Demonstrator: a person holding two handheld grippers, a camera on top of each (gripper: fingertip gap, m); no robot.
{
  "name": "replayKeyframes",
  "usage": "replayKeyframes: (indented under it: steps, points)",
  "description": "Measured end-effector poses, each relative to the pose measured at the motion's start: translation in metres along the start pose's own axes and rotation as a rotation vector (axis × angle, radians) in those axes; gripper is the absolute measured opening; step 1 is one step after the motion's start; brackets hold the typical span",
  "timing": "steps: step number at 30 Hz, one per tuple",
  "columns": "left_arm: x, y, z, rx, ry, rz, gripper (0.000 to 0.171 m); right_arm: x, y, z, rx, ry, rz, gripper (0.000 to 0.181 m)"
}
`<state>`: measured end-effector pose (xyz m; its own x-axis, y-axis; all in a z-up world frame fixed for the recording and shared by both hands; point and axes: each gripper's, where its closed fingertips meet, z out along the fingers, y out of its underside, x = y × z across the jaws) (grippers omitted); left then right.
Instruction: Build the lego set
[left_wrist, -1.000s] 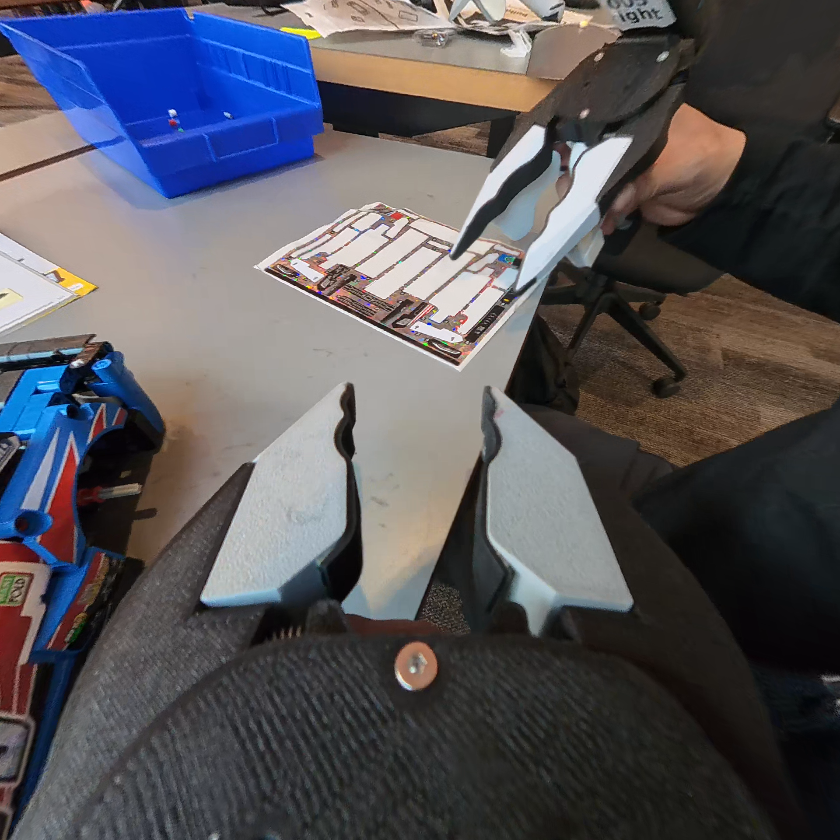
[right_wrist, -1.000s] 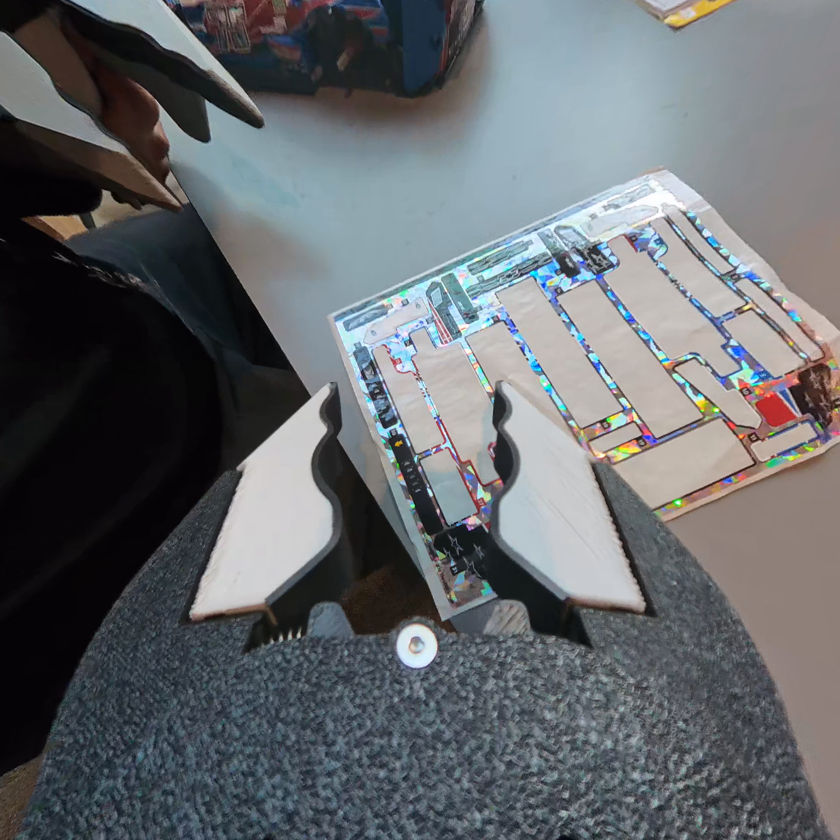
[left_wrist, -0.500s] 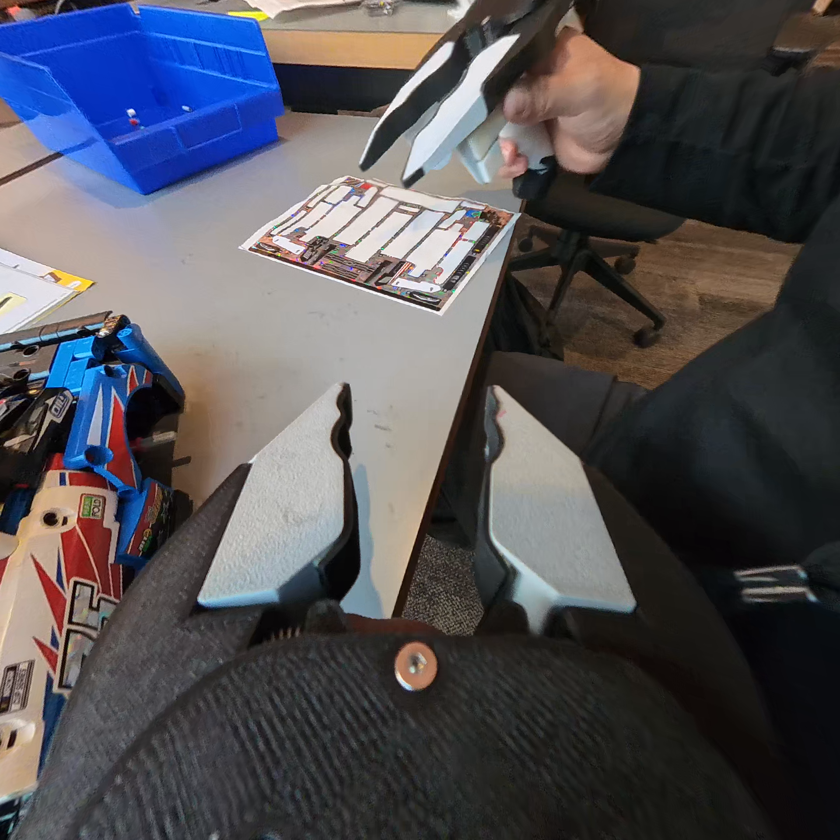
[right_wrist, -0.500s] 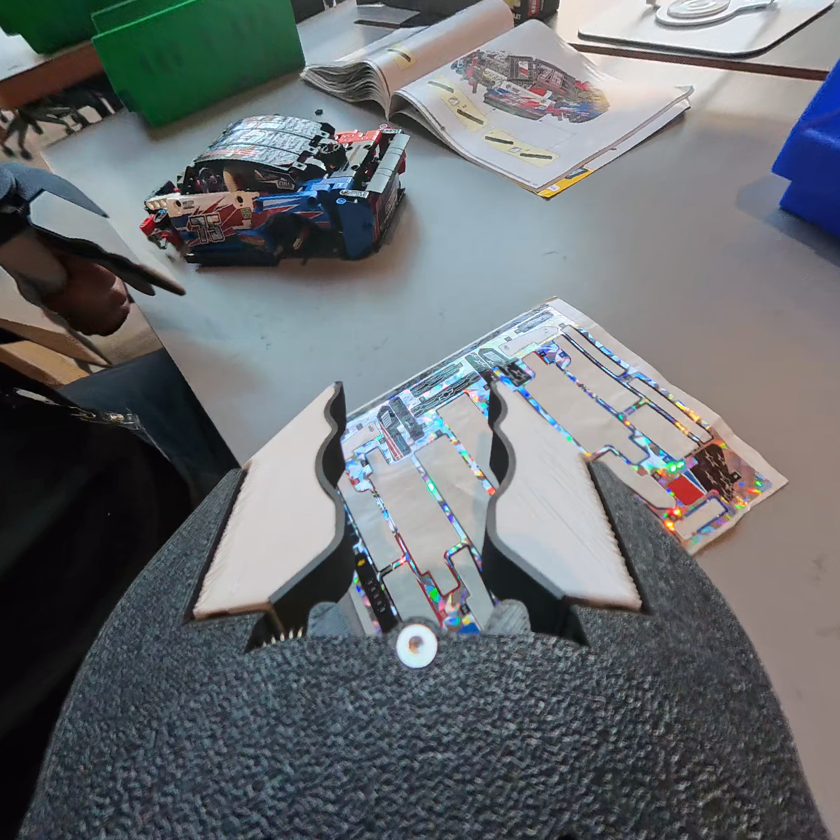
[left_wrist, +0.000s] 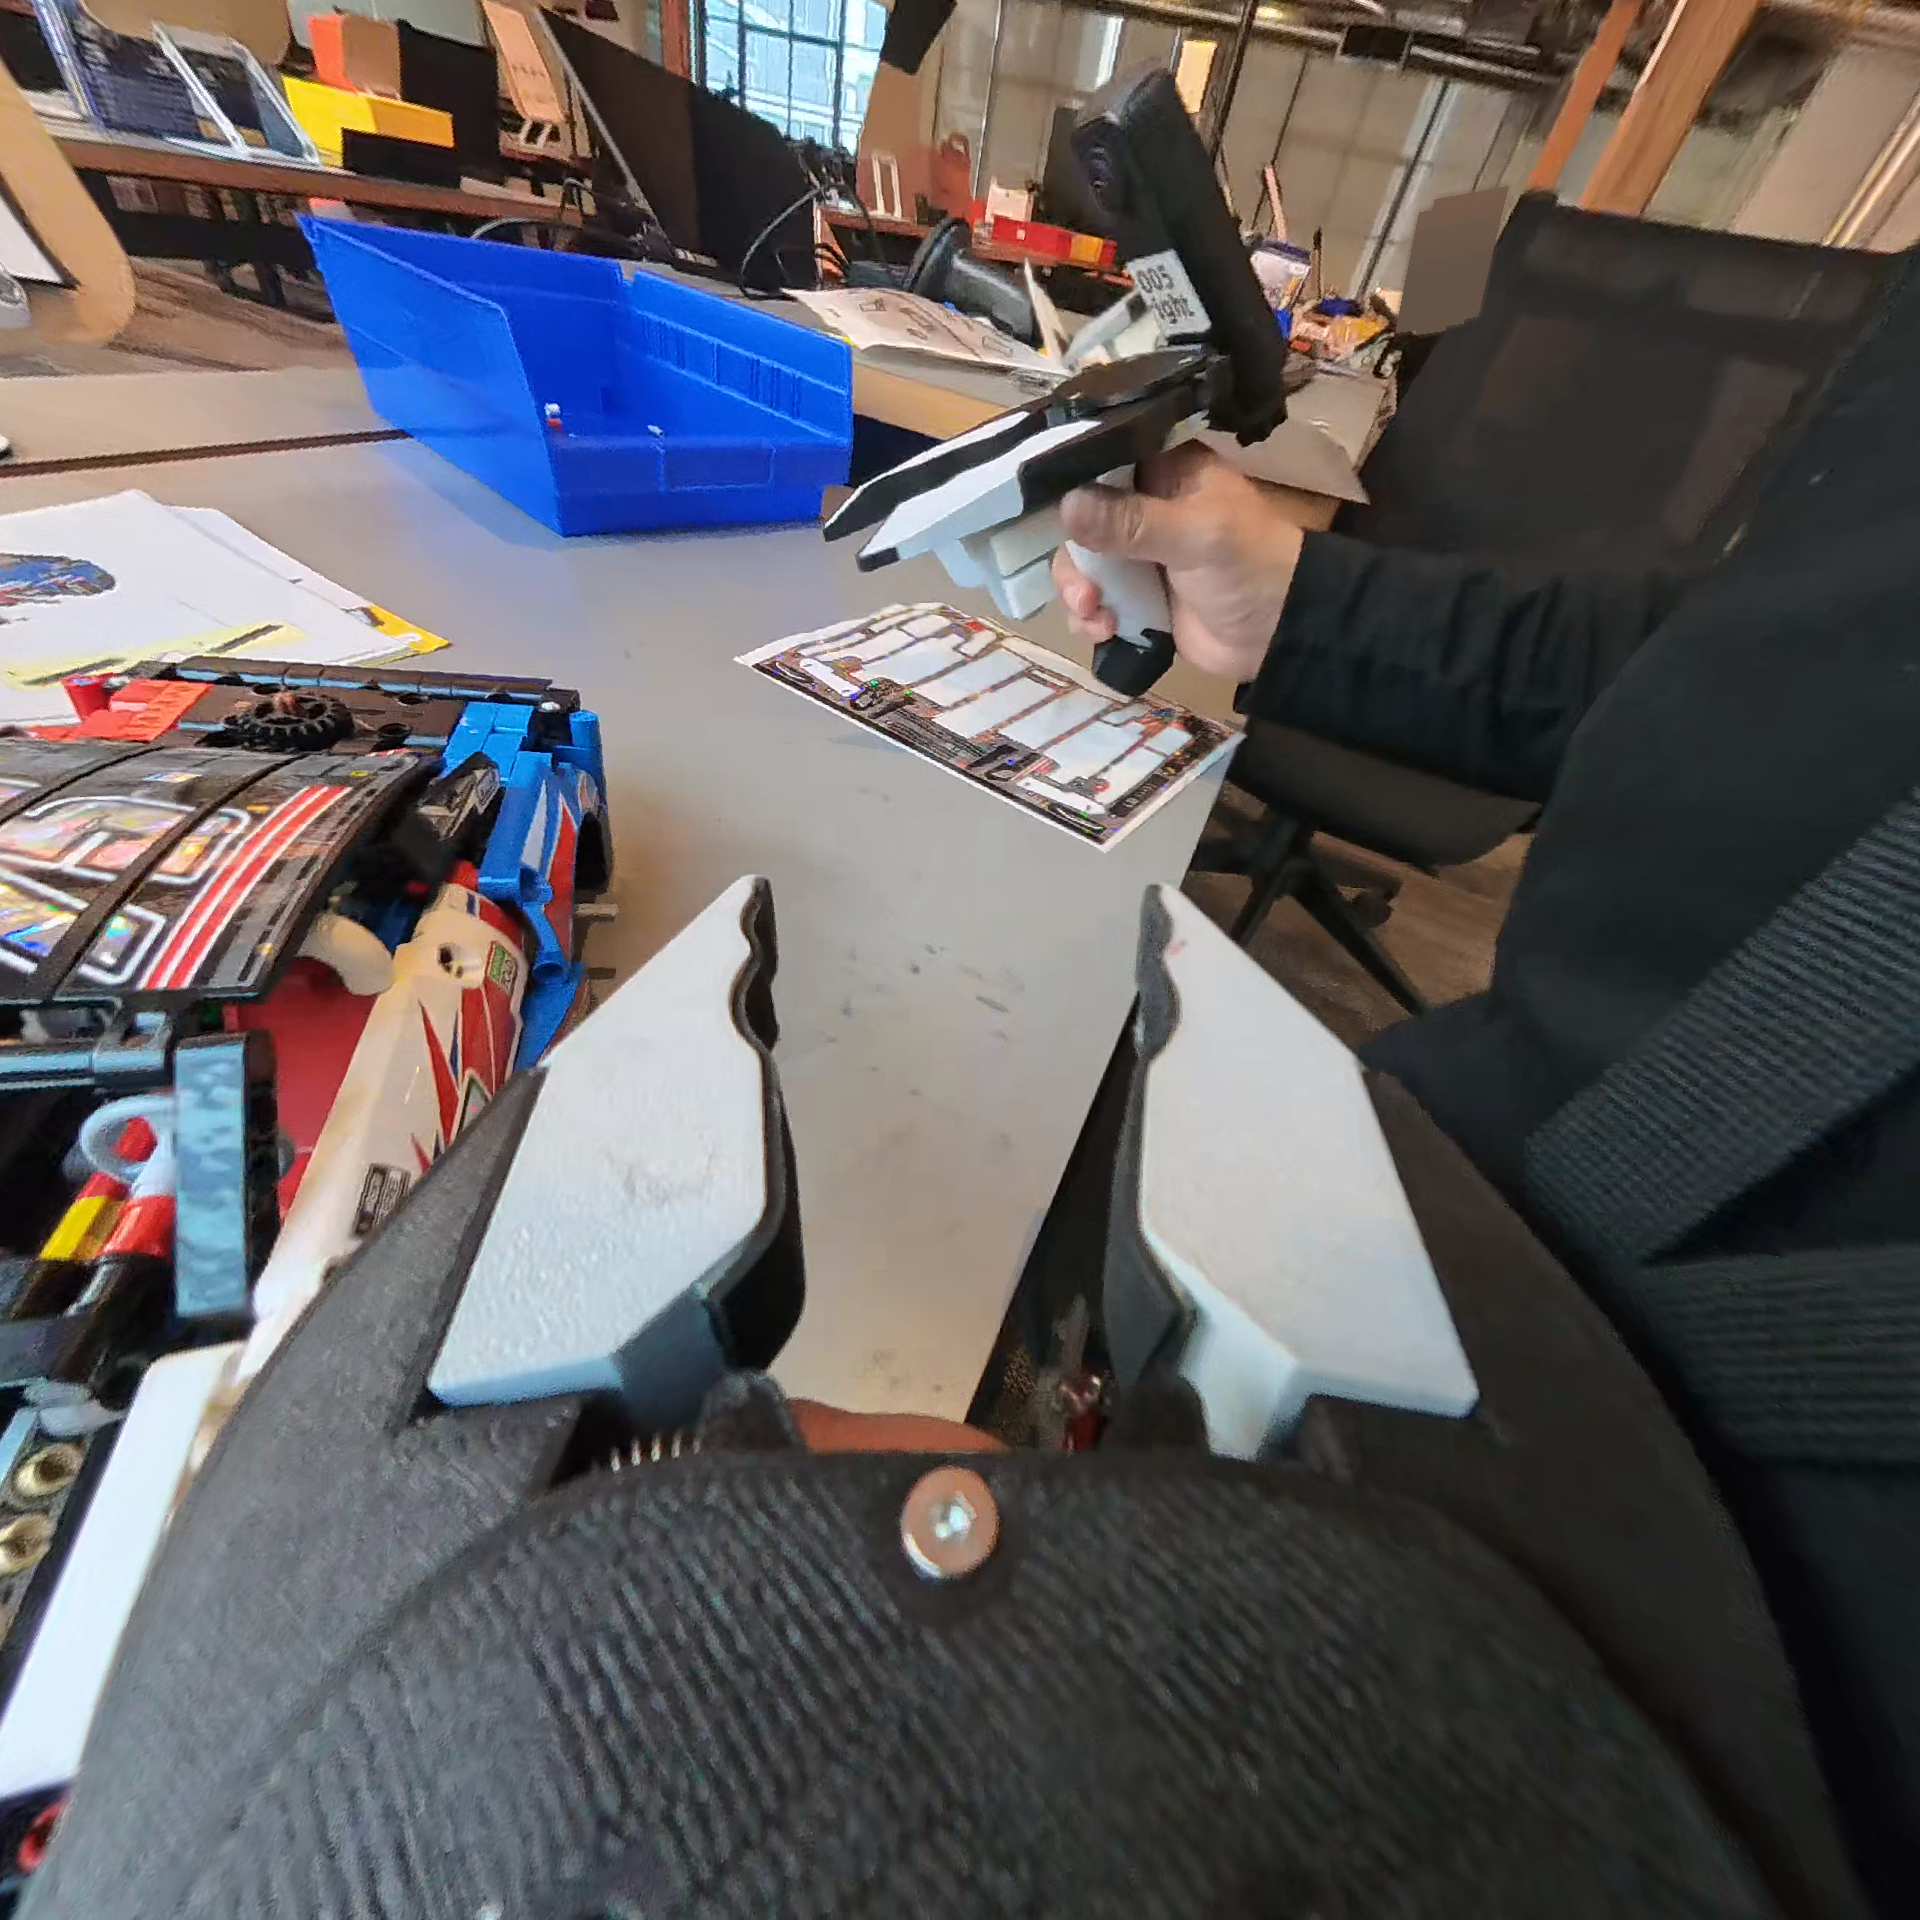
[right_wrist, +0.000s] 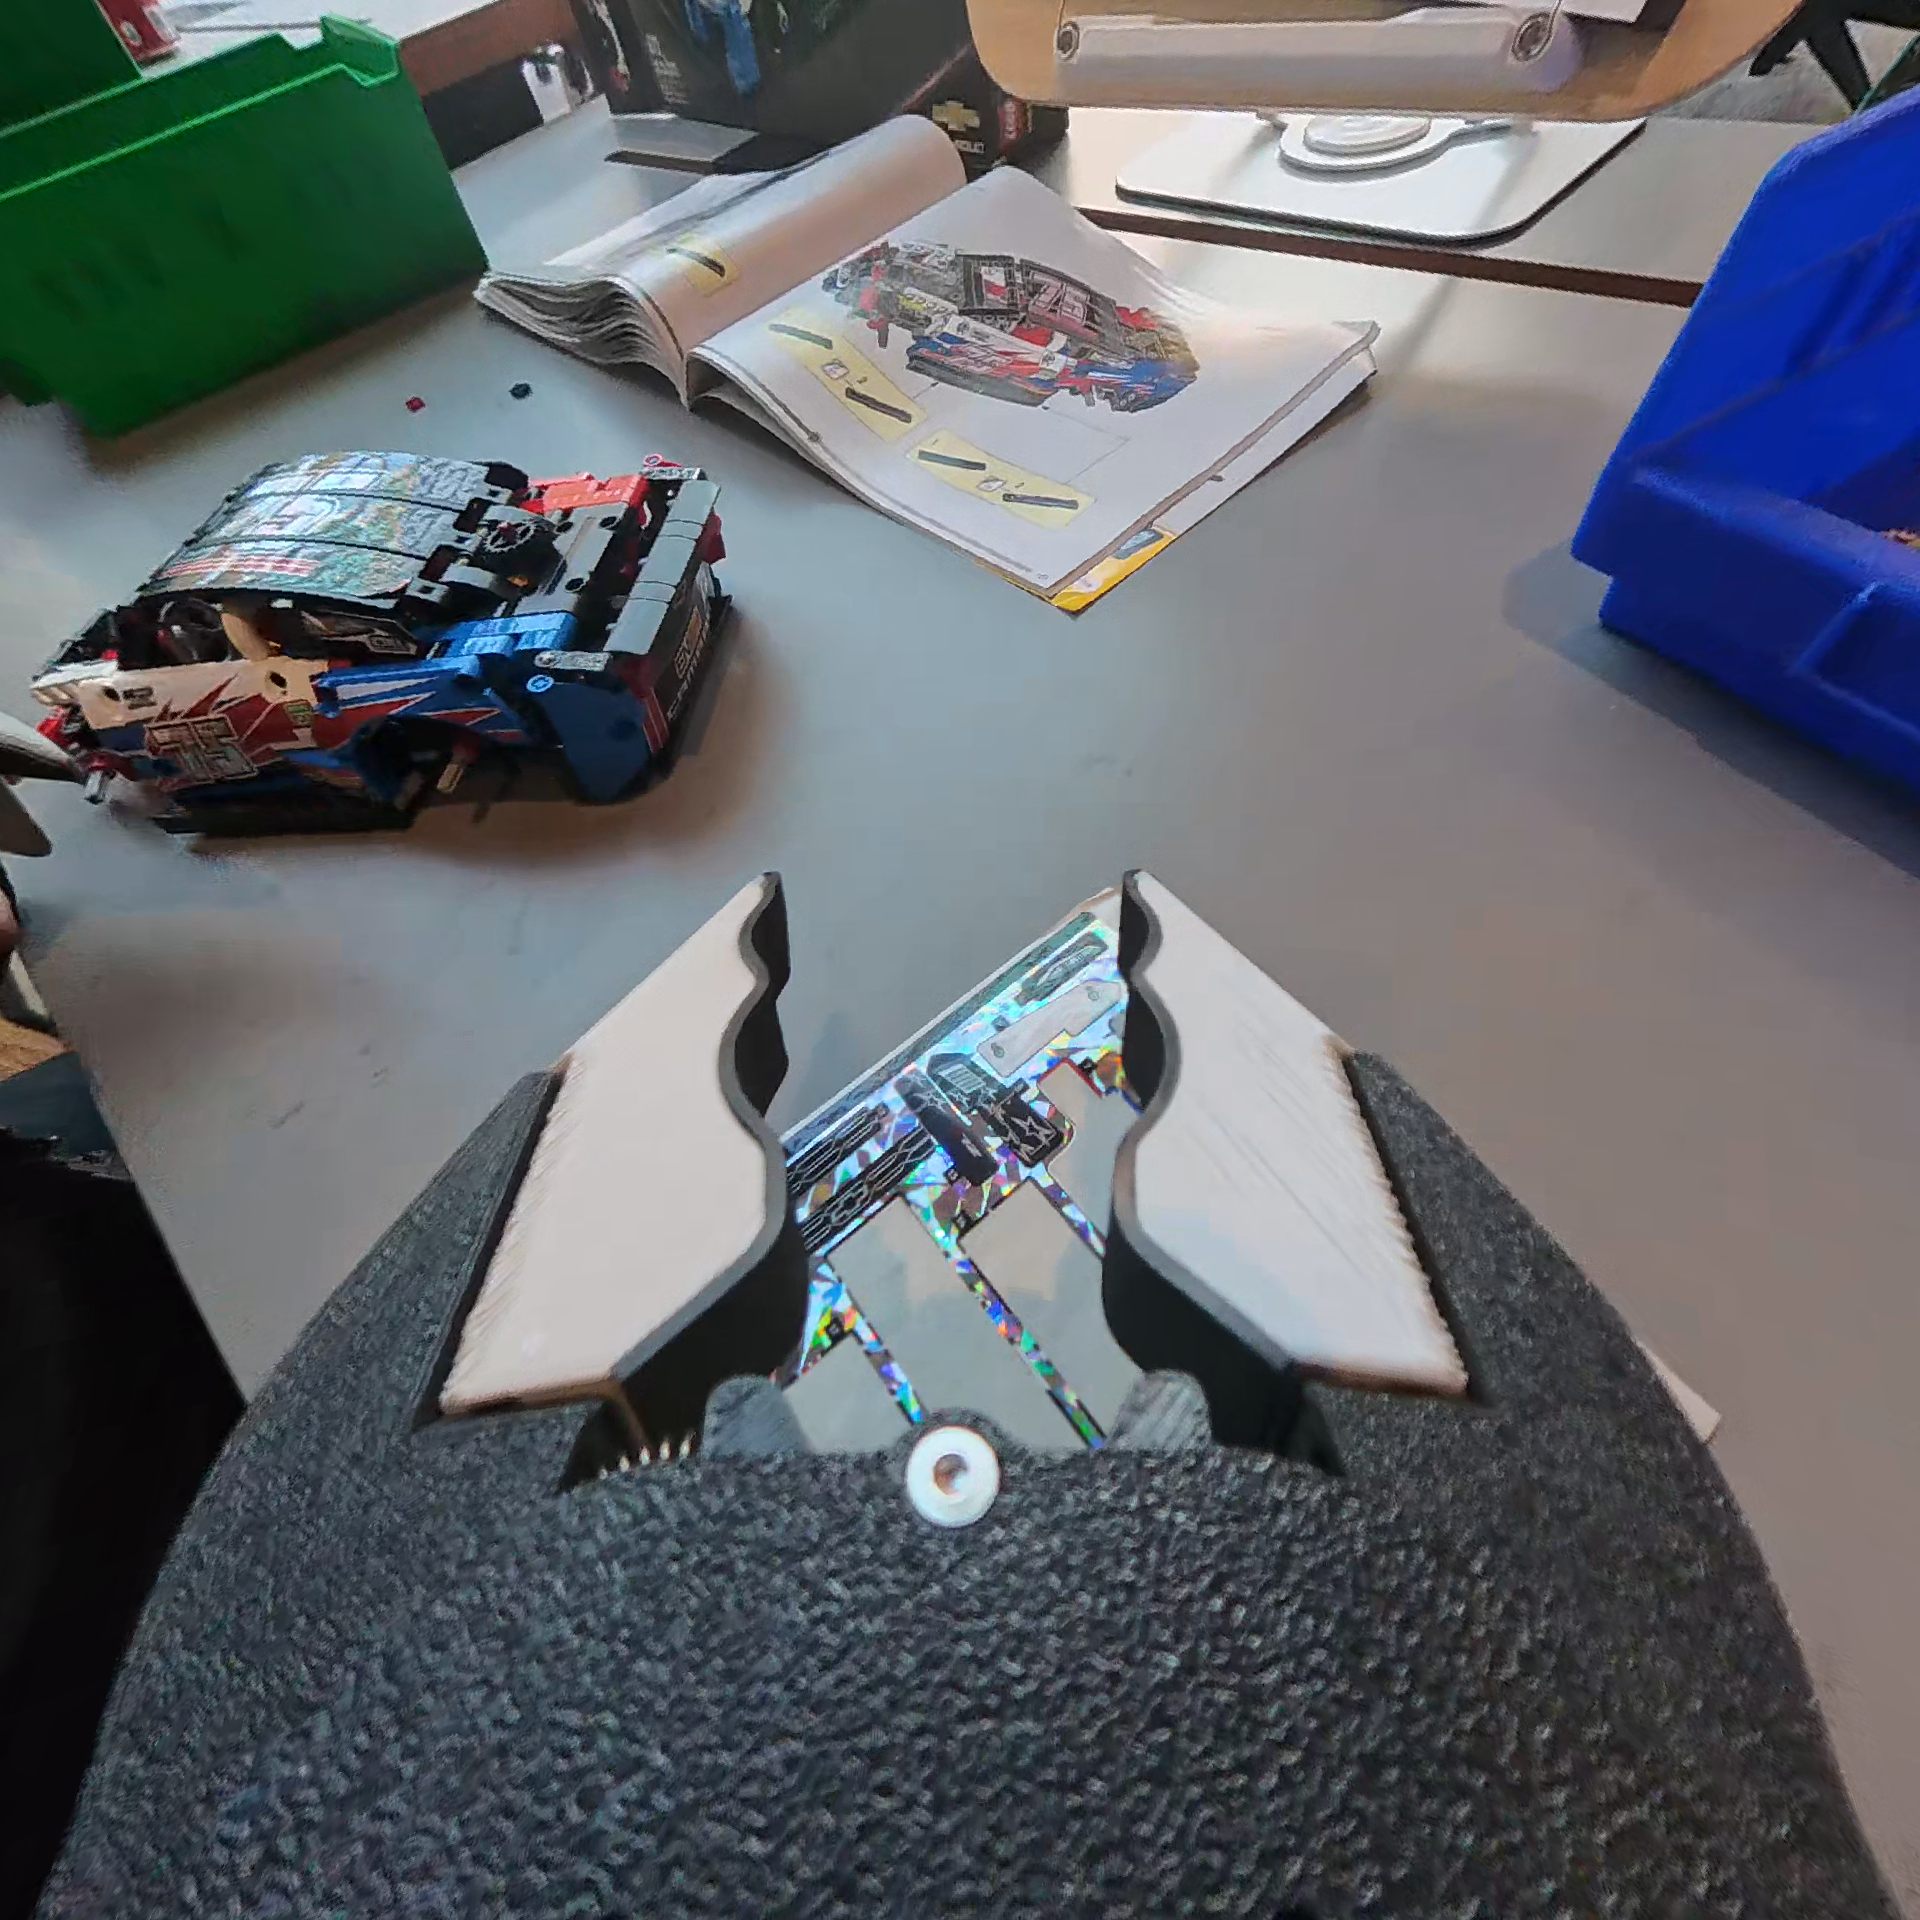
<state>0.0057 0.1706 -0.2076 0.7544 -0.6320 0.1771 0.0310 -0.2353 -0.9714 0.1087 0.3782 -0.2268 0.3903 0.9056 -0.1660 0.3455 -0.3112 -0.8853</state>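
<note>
— Where's the lego car (right_wrist: 384, 634)?

— On the grey worktop (right_wrist: 1195, 748), toward its left side, just beside the left gripper (left_wrist: 951, 935), whose jaws stand apart and hold nothing.

— And the right gripper (right_wrist: 951, 914)?

— Spread wide too, empty, held in a hand (left_wrist: 1184, 561) above the holographic sticker sheet (left_wrist: 997, 717), which lies at the worktop's near edge.

— What else is around?

— An open instruction booklet (right_wrist: 997, 343) behind the car, a green bin (right_wrist: 208, 218) at the far left corner, a blue bin (left_wrist: 592, 374) on the far right side. Between car and sheet the surface is bare. An office chair (left_wrist: 1351, 821) sits beyond the near edge.
</note>
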Motion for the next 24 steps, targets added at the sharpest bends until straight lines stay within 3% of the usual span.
replayKeyframes:
  steps: [9, 17, 24]
  points:
    - [0.006, 0.006, -0.001, -0.019, -0.001, 0.048, 0.067, -0.006, -0.002, -0.002, 0.020, -0.015, 0.014, 0.062]
    - [0.014, 0.012, 0.006, -0.038, -0.012, 0.151, 0.061, -0.002, 0.000, -0.041, 0.073, 0.002, 0.034, 0.064]
    - [0.035, 0.023, 0.013, -0.059, 0.037, 0.303, 0.057, 0.000, 0.025, -0.071, 0.037, -0.019, 0.099, 0.067]
